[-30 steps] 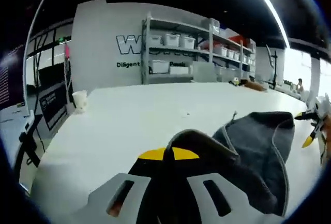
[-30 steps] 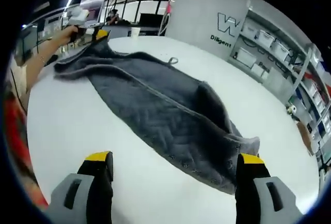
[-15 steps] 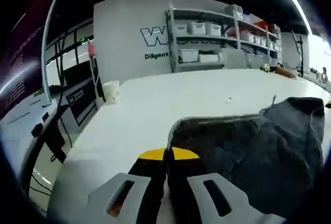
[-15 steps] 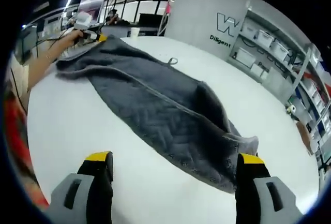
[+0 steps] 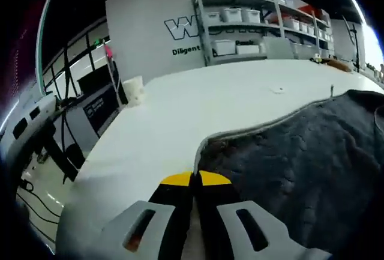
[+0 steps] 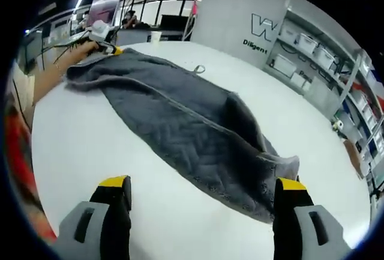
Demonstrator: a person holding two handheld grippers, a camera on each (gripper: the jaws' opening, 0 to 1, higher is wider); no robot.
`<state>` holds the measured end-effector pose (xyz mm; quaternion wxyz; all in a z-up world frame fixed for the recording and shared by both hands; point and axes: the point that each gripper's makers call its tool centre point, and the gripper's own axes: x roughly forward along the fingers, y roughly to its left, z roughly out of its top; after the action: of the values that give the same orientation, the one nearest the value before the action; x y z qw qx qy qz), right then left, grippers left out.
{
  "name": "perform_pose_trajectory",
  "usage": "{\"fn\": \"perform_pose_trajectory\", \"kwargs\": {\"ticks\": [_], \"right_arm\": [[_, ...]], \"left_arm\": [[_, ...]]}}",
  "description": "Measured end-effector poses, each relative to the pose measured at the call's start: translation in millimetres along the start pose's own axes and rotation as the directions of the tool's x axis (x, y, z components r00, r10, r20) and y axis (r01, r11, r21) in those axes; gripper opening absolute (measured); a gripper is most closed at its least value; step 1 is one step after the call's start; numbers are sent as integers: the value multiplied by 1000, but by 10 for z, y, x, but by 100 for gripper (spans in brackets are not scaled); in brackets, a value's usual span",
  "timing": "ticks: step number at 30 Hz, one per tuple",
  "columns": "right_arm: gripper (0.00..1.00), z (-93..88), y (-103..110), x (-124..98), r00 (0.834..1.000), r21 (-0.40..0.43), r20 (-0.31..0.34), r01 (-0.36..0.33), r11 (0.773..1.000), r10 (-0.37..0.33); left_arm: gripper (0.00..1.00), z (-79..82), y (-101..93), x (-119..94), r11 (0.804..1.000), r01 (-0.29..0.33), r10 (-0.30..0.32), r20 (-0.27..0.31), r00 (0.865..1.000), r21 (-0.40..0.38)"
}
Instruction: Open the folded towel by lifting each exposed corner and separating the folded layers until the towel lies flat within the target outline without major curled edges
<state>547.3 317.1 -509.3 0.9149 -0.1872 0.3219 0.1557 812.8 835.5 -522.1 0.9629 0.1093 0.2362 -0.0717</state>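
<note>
on one white table (image 6: 78, 146), one grey towel (image 6: 186, 128), two grippers (image 5: 193, 182).

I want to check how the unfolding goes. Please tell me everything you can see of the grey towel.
The towel is dark grey, soft cloth with a quilted pattern and a paler stitched hem. It lies long and rumpled on the white table, still partly folded lengthwise, with a small loop at one edge. The left gripper is shut on its far corner. The right gripper, open, hovers near the curled near end without touching it.

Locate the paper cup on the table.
In the left gripper view the paper cup stands at the white table's far left edge, well apart from the gray towel.
</note>
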Motion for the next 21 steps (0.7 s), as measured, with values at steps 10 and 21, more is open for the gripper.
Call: {"fn": "perform_pose_trajectory", "kwargs": {"ticks": [10, 21], "right_arm": [[99, -6, -3, -10, 1000, 4, 4, -2, 1000, 2], [99, -65, -11, -57, 1000, 12, 1, 6, 1000, -6]], "left_arm": [[19, 38, -50, -53, 1000, -1, 1, 12, 1000, -17], [82, 398, -674, -385, 976, 206, -195, 139, 971, -76]]}}
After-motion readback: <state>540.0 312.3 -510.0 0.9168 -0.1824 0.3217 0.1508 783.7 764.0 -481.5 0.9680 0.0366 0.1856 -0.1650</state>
